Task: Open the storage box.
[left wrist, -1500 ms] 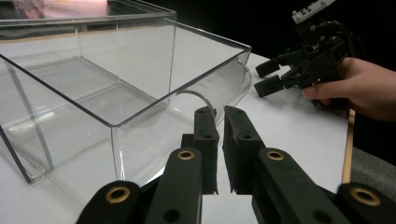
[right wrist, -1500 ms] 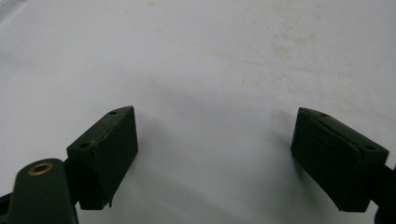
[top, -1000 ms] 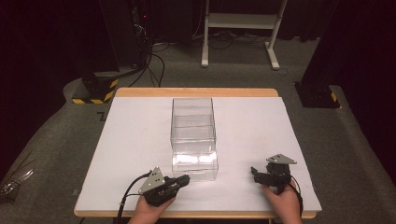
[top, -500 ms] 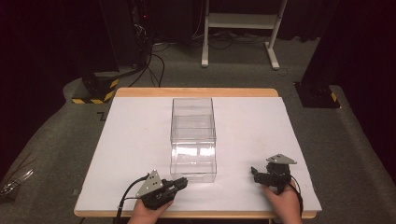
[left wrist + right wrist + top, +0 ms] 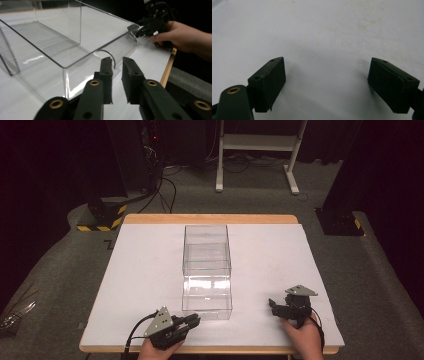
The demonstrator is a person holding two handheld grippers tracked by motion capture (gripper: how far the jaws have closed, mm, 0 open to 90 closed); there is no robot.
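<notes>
The clear box (image 5: 207, 285) stands mid-table (image 5: 140, 270). The left gripper (image 5: 117, 62) sits just off its near corner, its fingers having just been opening, nothing between them. The right gripper (image 5: 327, 82), well apart, is spread wide and empty.

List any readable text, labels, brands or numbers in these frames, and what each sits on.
No readable text anywhere.
Clear plastic box: no label or print.
White table cover: blank; a dark mark at its far left edge is too small to read.
Left hand-held gripper and right hand-held gripper: no markings.
Yellow-black striped base on the floor: hazard stripes, no words.
</notes>
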